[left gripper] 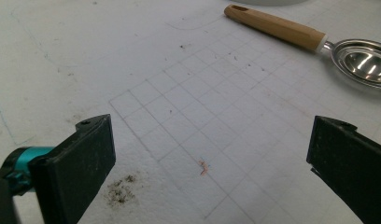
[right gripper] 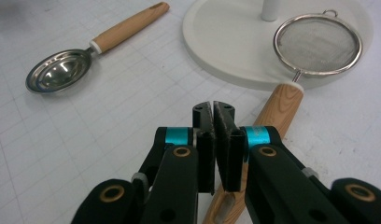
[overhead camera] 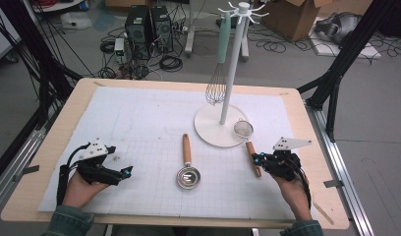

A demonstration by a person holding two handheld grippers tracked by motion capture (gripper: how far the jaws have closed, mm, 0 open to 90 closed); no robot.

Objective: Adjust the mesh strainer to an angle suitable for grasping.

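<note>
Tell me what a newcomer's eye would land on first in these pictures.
First, the white utensil stand at the table's far middle, with a mint-handled whisk hanging from it. Next, the small mesh strainer resting its bowl on the stand's round base, its wooden handle running under the right gripper, whose jaws are shut together above it. A metal scoop with a wooden handle lies mid-table, while the left gripper rests with jaws wide open.
</note>
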